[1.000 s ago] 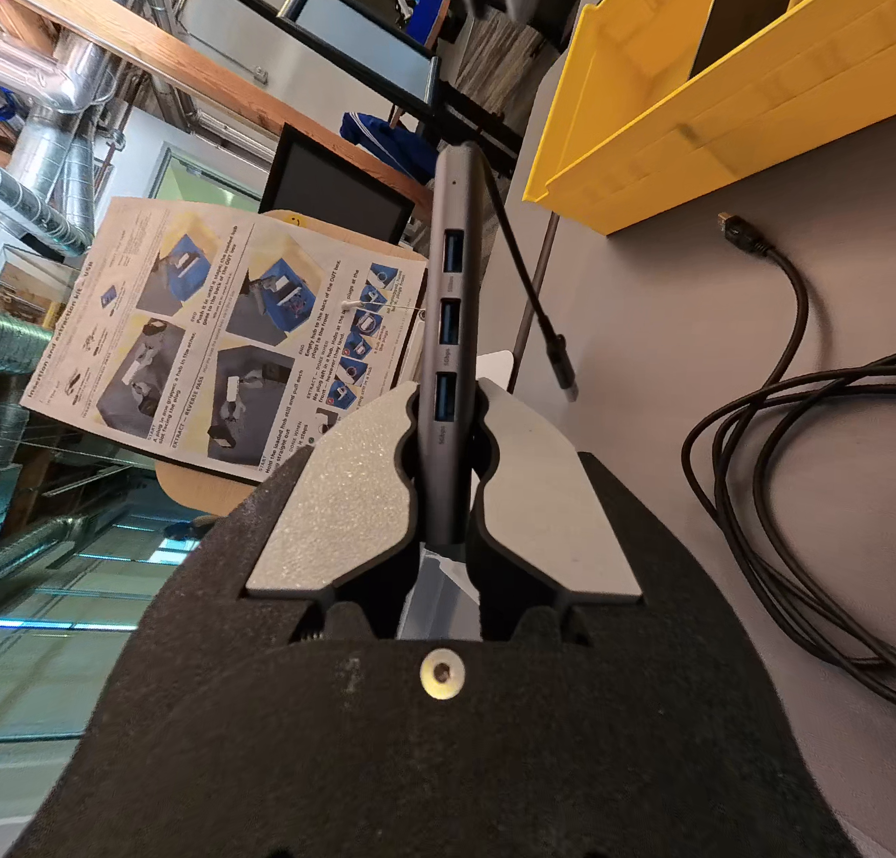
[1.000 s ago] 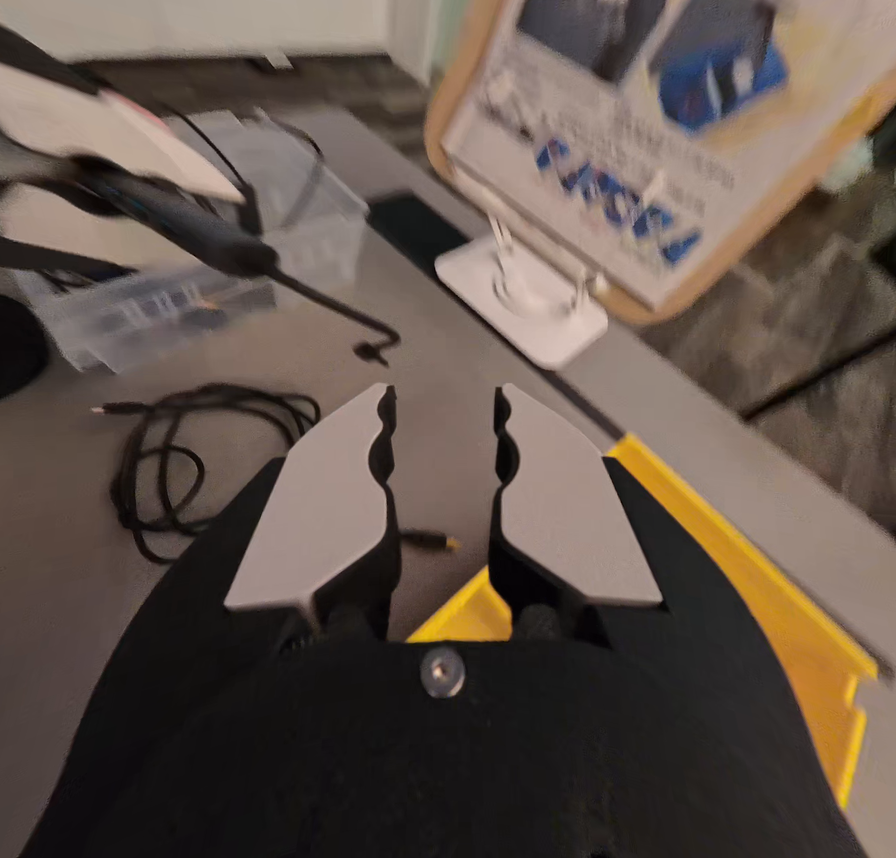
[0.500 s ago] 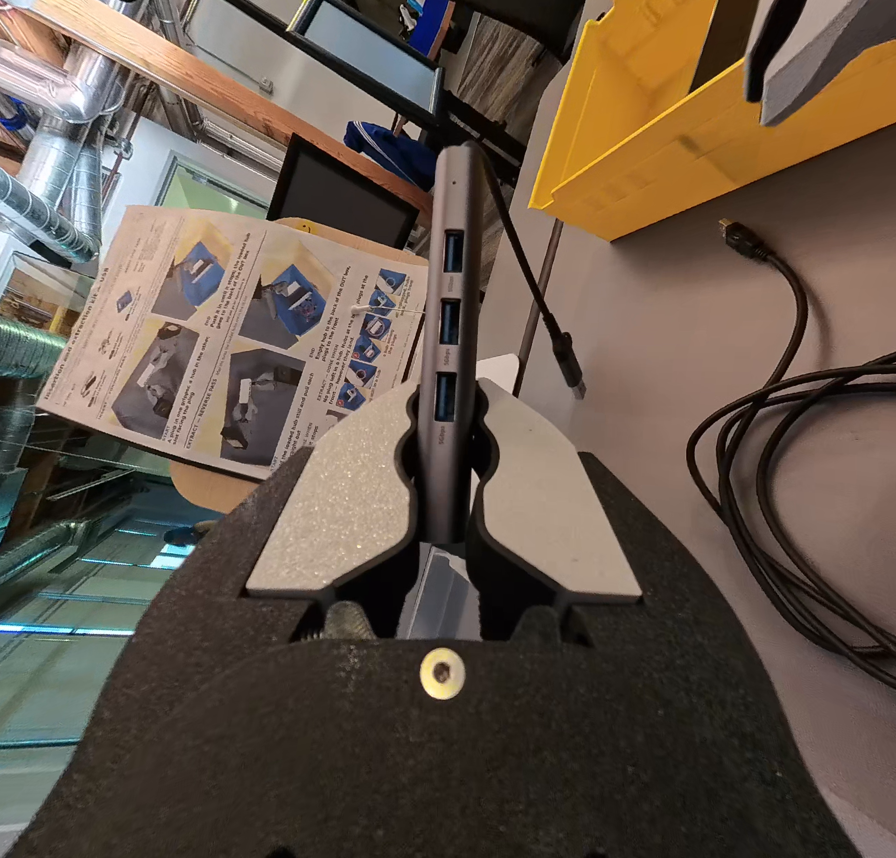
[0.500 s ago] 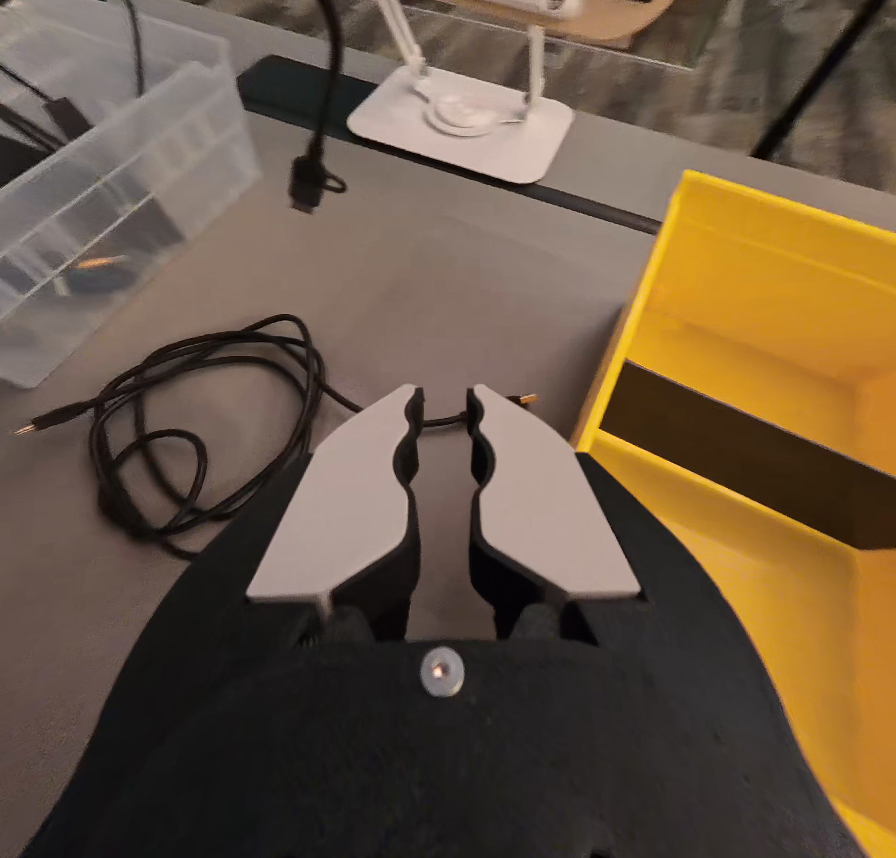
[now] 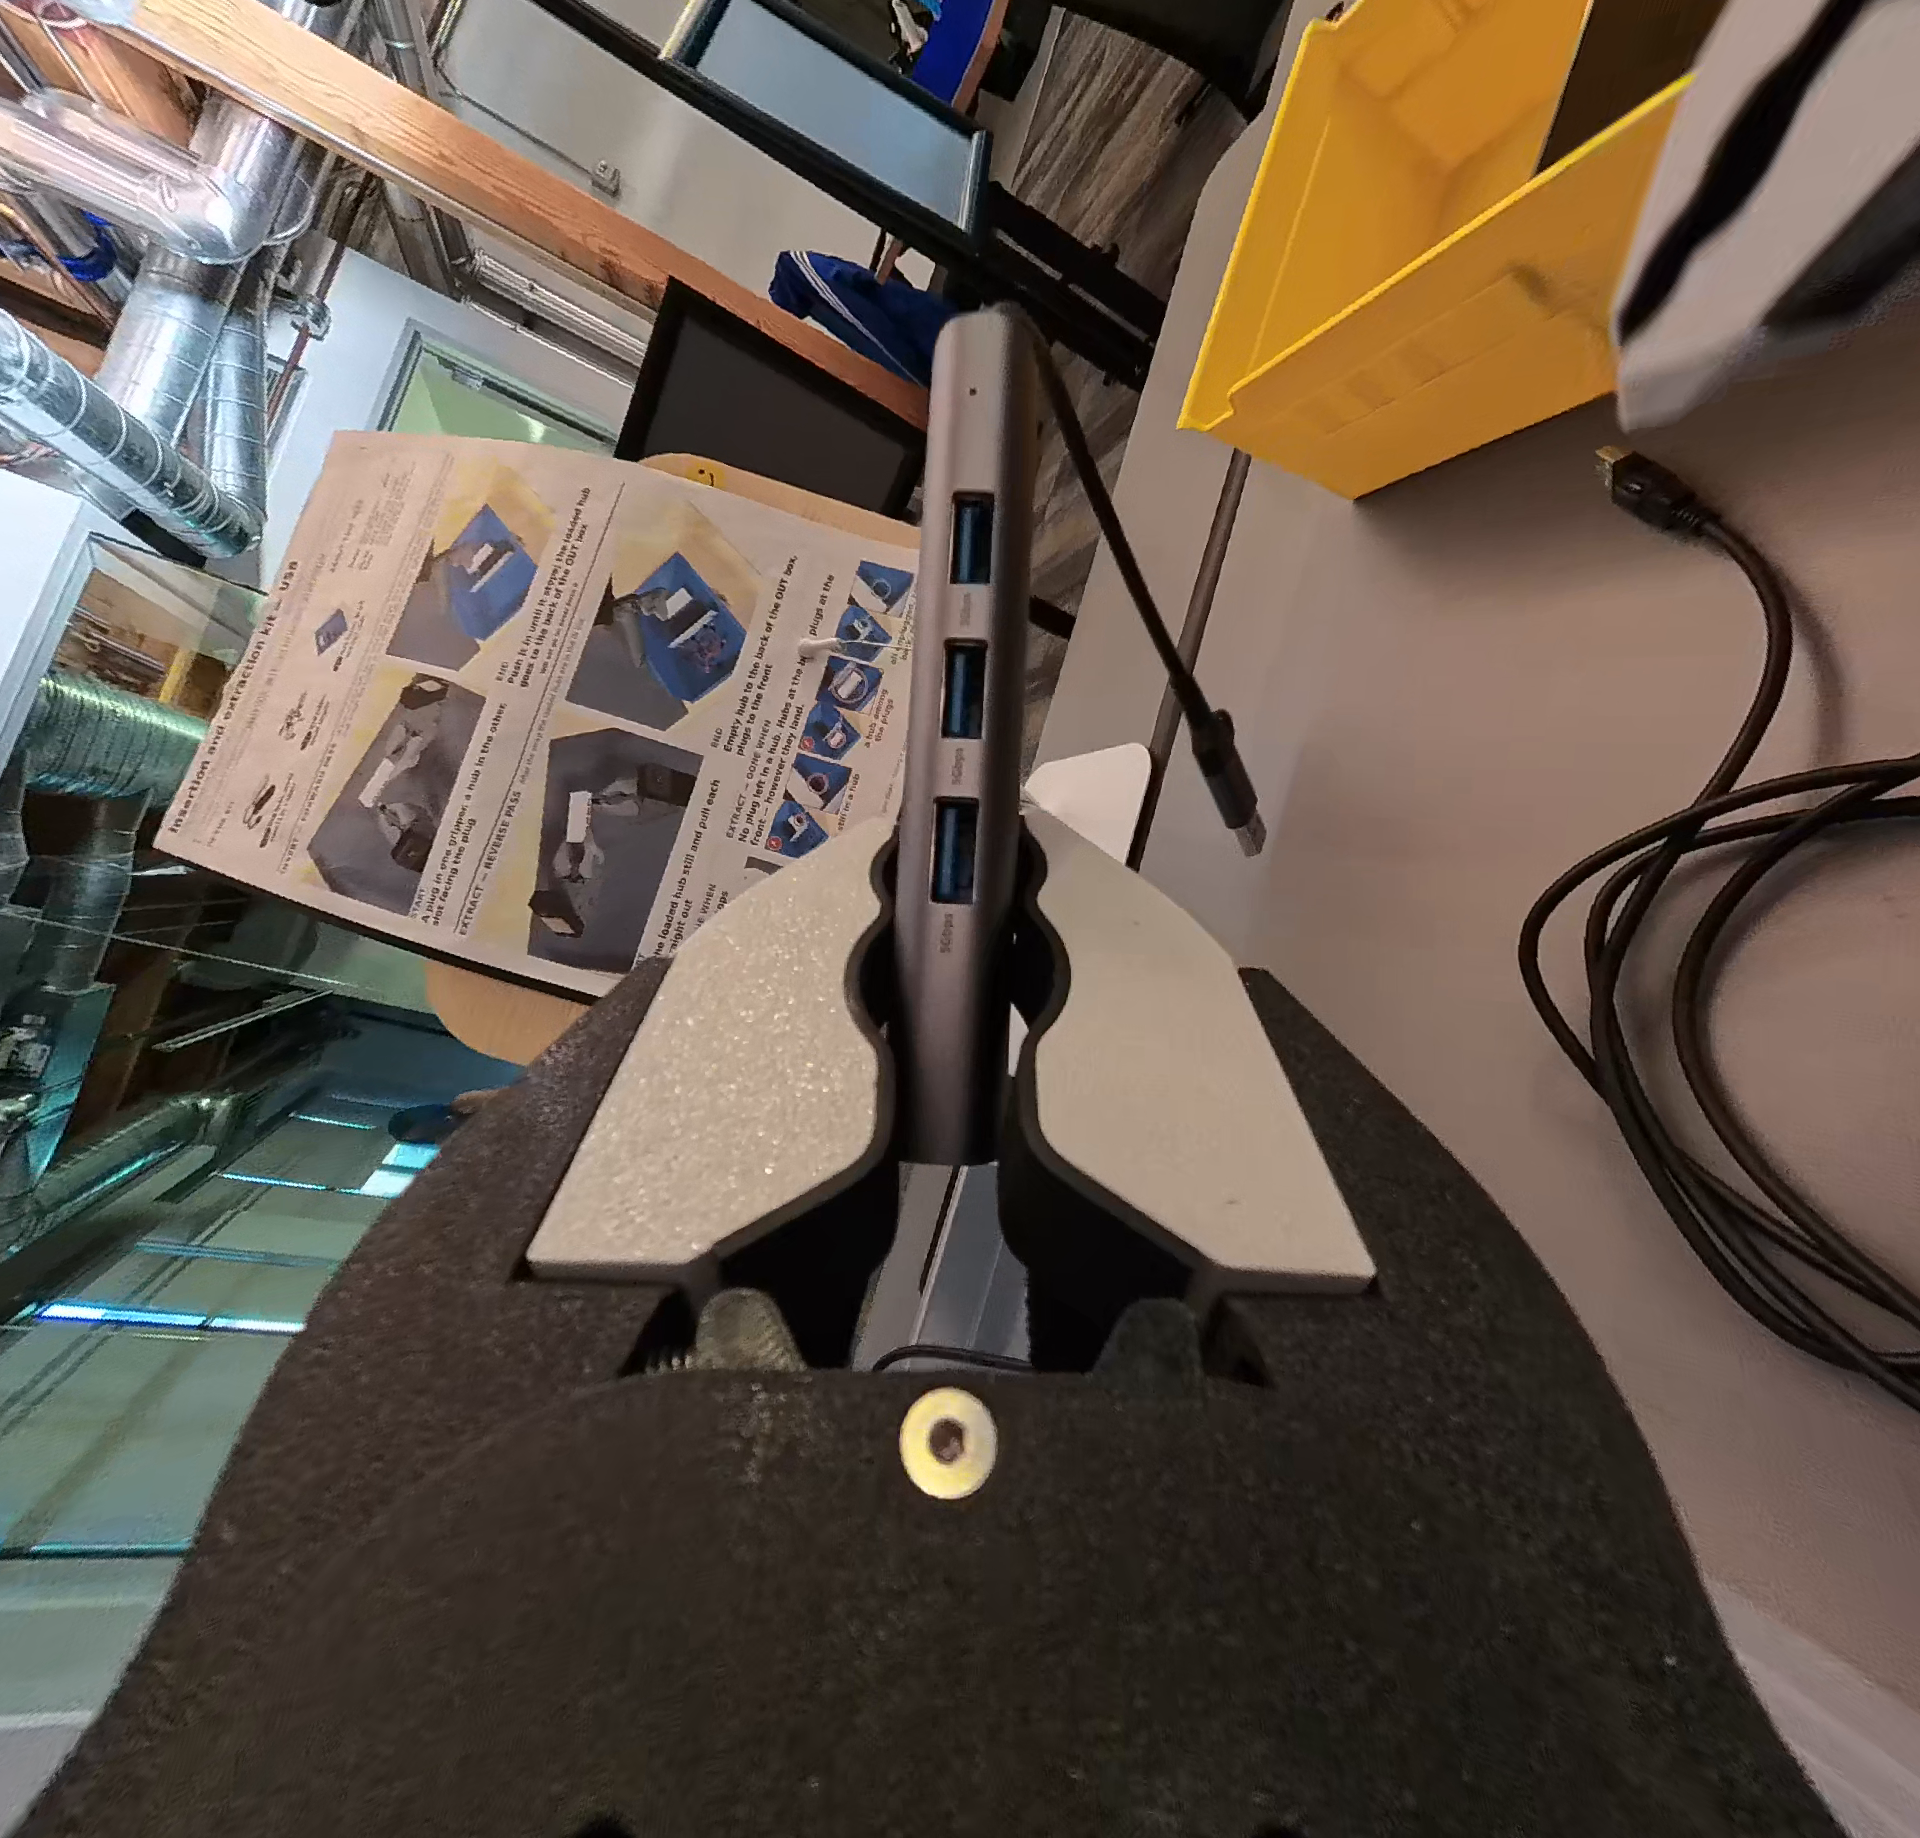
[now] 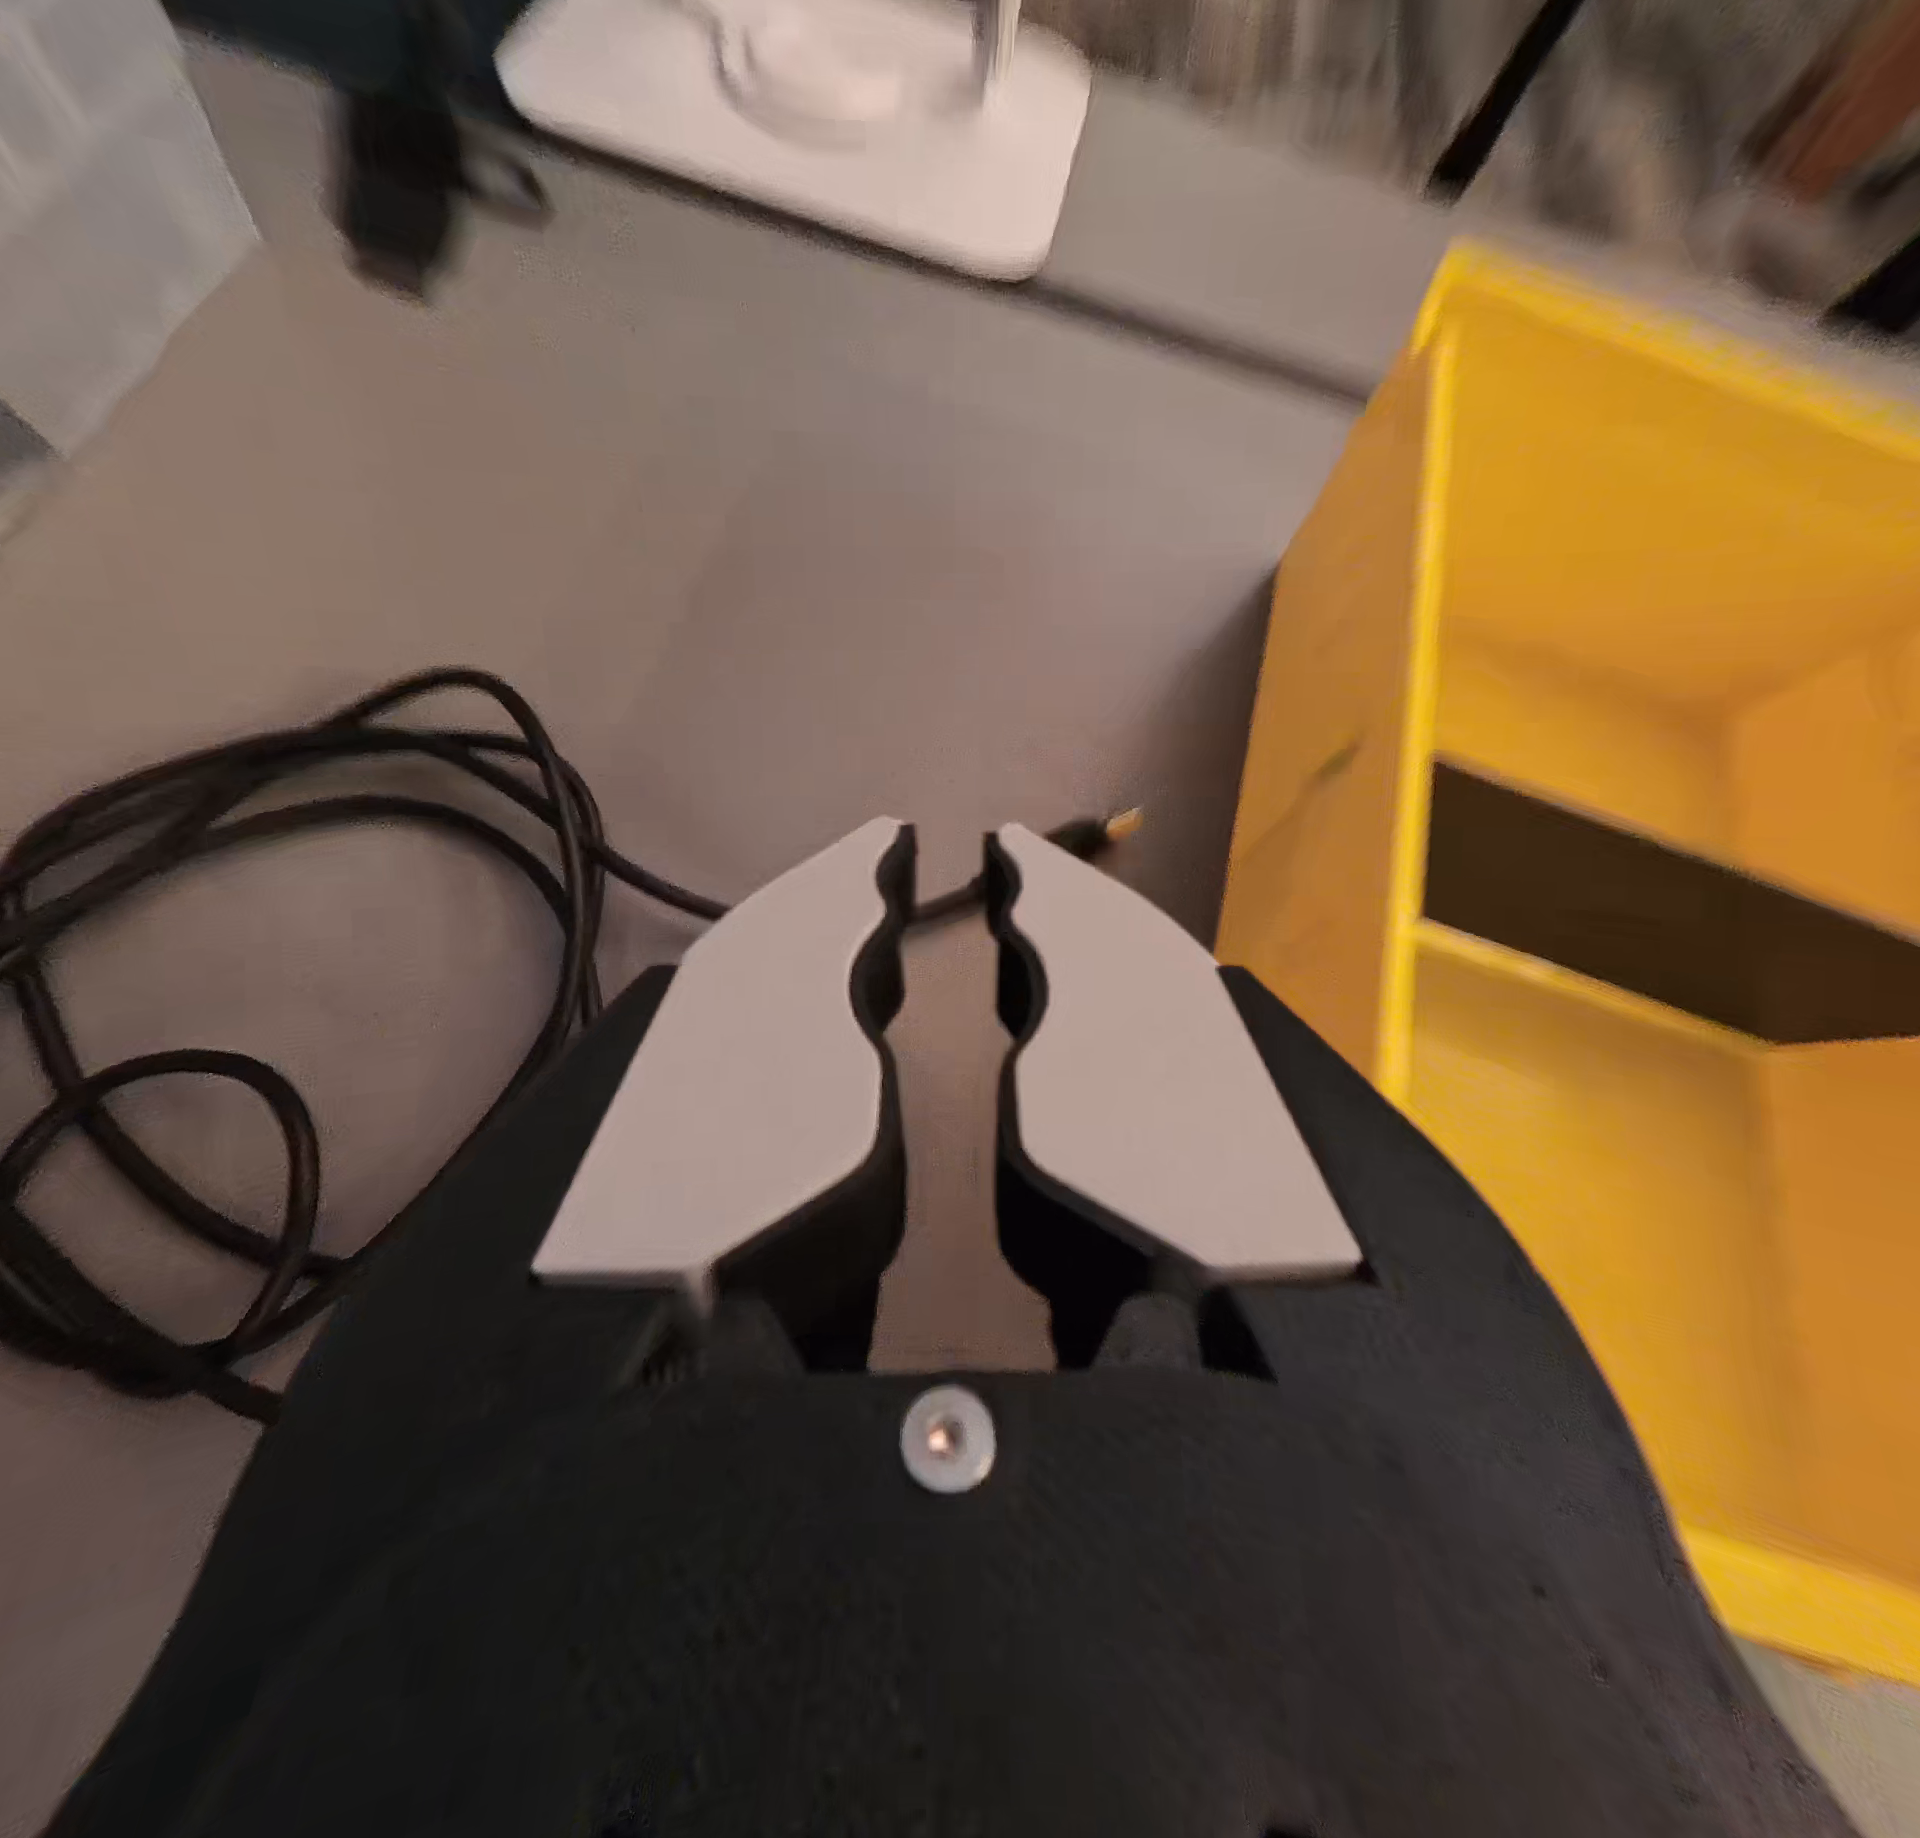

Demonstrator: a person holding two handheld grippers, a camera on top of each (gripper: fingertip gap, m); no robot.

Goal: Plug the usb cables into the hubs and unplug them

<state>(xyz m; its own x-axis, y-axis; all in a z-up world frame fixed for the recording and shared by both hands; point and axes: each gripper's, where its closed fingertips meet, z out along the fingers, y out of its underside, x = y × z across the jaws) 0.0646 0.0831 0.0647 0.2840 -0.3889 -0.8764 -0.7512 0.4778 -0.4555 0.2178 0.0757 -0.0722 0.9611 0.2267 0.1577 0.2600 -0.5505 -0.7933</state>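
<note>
My left tool (image 5: 958,853) clamps the grey USB hub (image 5: 961,645), ports up its long axis. My right tool (image 6: 948,838), slightly parted and empty, hovers over the black cable's plug (image 6: 1117,824) on the counter (image 6: 831,541), lying crosswise just beyond the tips.

Right gripper (image 6: 951,838) now lower, closer over cable (image 6: 644,879) plug end beside bin (image 6: 1340,749); jaws narrower than second ago, slim gap left.
</note>
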